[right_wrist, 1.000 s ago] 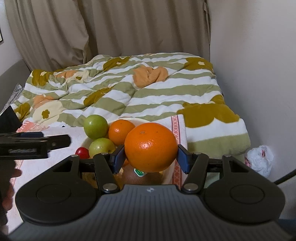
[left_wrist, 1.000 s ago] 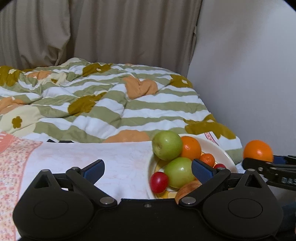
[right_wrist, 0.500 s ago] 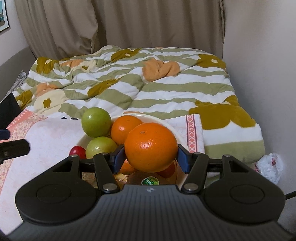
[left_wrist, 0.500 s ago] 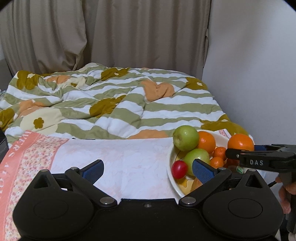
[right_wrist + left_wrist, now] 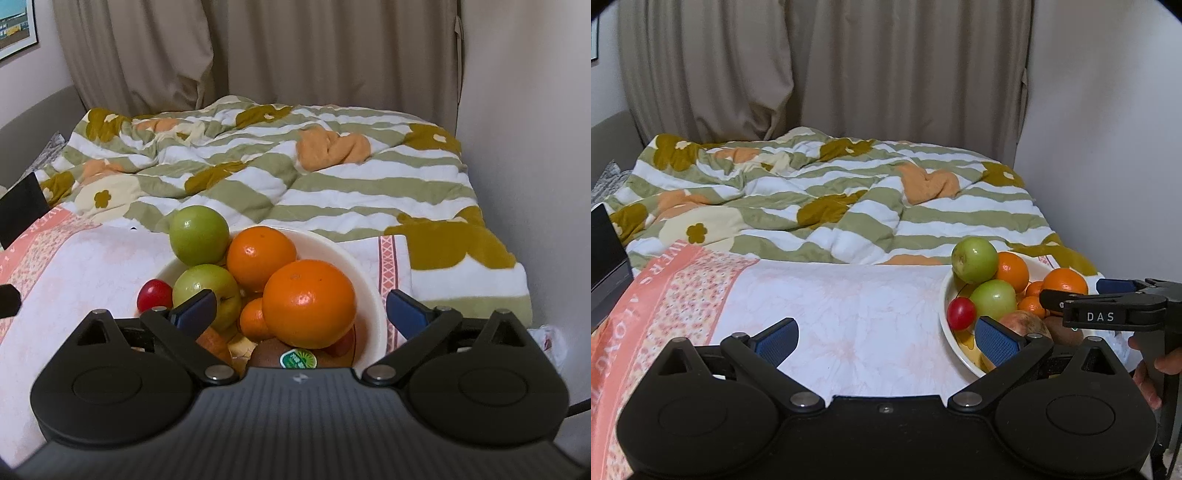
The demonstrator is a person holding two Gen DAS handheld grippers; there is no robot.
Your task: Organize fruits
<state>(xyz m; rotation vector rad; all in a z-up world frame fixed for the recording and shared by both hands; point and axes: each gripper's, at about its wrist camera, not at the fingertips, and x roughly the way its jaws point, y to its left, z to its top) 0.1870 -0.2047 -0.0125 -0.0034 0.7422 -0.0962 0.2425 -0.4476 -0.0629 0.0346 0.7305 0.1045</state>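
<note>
A cream bowl (image 5: 364,280) on the cloth holds two green apples (image 5: 198,235), an orange (image 5: 260,258), a small mandarin (image 5: 255,319), a red fruit (image 5: 154,295) and a stickered kiwi (image 5: 295,356). A large orange (image 5: 309,302) rests on top of the pile. My right gripper (image 5: 301,310) straddles it, jaws opening, with both pads clear of the orange. My left gripper (image 5: 886,339) stands open above the cloth, left of the bowl (image 5: 947,317), with nothing between its fingers. The large orange (image 5: 1065,280) shows behind the right gripper's finger in the left wrist view.
The bowl sits on a white and pink floral cloth (image 5: 849,314) spread over a bed. A green striped quilt (image 5: 849,206) lies behind it. A dark flat object (image 5: 605,266) stands at the left edge, the wall is close on the right, and a plastic bag (image 5: 546,339) lies low beside it.
The right jaws have spread off the large orange, which now lies on the fruit pile. The left gripper has drawn back, so the bowl sits further right in its view.
</note>
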